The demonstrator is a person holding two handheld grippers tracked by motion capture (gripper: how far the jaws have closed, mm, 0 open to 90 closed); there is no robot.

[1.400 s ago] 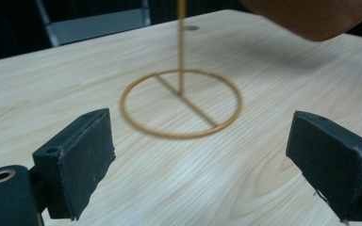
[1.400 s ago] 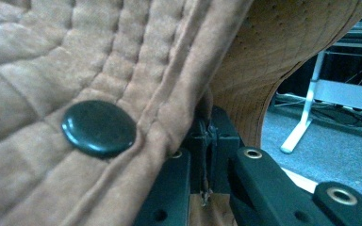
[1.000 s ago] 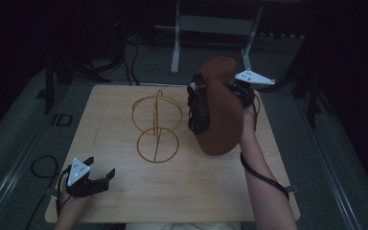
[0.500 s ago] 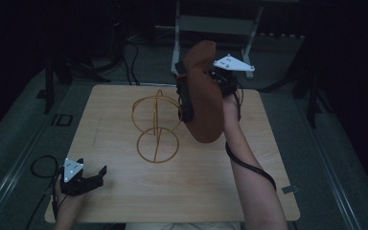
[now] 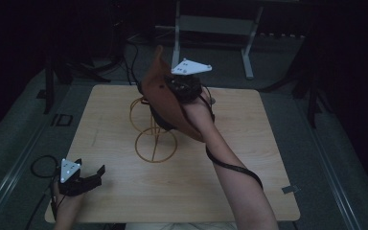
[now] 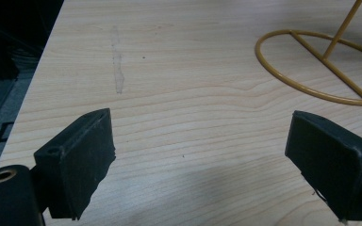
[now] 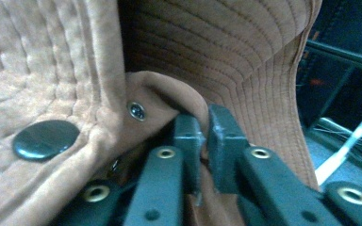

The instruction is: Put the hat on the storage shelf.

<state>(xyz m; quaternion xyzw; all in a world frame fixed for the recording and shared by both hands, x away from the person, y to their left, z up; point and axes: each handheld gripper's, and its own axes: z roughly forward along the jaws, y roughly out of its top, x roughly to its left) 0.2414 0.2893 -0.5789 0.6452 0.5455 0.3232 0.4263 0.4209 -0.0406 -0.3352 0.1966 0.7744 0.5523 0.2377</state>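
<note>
Pale wood desk (image 5: pixel 249 191) carries a yellow wire stand (image 5: pixel 154 132) just left of centre, ring base flat on the top, upper hoop partly hidden behind a brown quilted hat (image 5: pixel 165 103). Hat is held up in the air over the stand, closer to the far edge than the near one, hanging brim-down and tilted. Right gripper (image 5: pixel 184 88) pinches a fold of the hat brim; in the right gripper view its jaws sit narrow with cloth between them, beside a metal rivet (image 7: pixel 136 110) and a dark snap button (image 7: pixel 45 140), and they have just been opening a little with the fabric between them. Left gripper (image 5: pixel 84 178) sits at the near left corner of the desk, jaws wide, nothing in them, bare wood between them. Step in hand looks like hanging the hat on the stand: best to centre the crown over the upper hoop, lower slowly, release only once the wire bears the weight, and avoid knocking the light stand over.
</note>
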